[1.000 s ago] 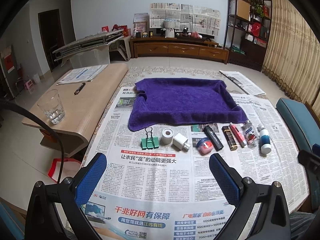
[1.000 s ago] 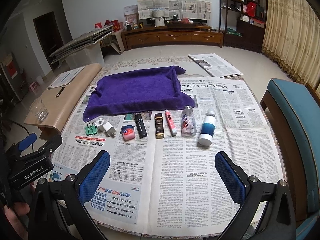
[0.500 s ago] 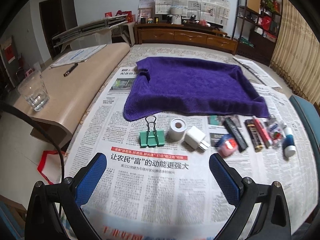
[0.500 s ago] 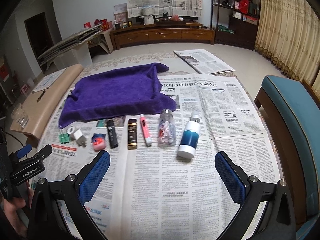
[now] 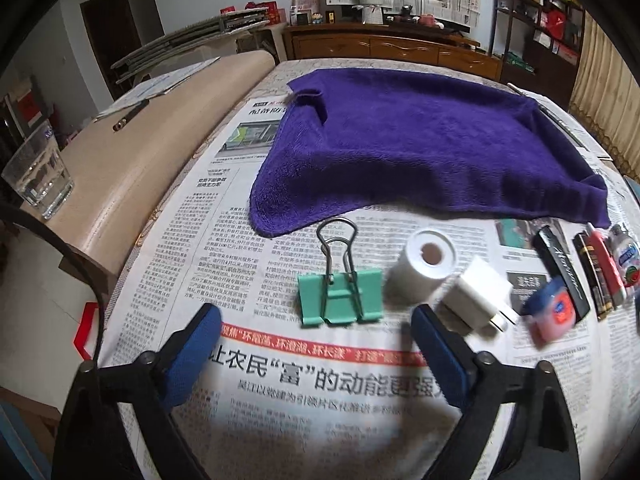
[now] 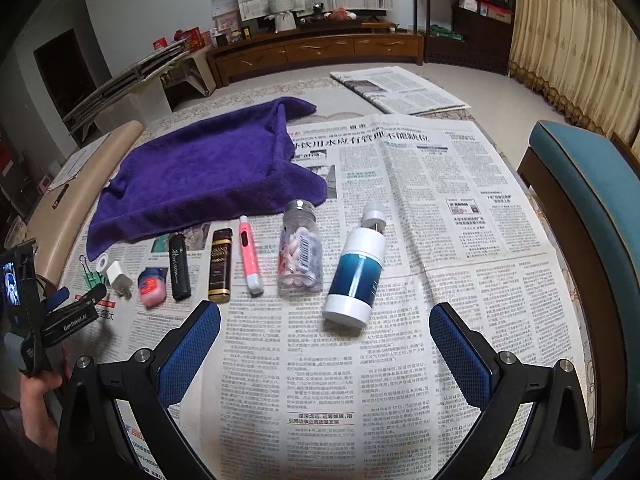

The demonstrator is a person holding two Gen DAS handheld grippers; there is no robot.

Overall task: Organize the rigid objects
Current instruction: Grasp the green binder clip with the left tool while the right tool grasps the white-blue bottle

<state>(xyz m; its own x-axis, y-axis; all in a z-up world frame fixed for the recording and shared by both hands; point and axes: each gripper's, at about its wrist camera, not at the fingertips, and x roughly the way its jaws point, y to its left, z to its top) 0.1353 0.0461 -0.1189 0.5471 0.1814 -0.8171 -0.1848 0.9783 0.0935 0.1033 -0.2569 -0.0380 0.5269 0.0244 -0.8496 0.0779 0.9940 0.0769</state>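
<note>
The left gripper (image 5: 316,332), jaws spread and empty, sits just short of the green binder clip (image 5: 340,296), which lies flat on the newspaper (image 5: 224,248) with its wire handles pointing away toward the purple towel (image 5: 420,148). The clip is centred between the fingers, so a straight advance should bracket it. The right gripper (image 6: 324,340), also spread and empty, is well off beside the blue-and-white bottle (image 6: 356,276), making the left hand the nearer one.

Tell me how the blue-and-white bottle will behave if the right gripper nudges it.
The bottle lies on its side on the newspaper, so its round body would probably roll. Its glossy surface looks slippery. It appears to be rigid plastic, unlikely to flex.
</note>
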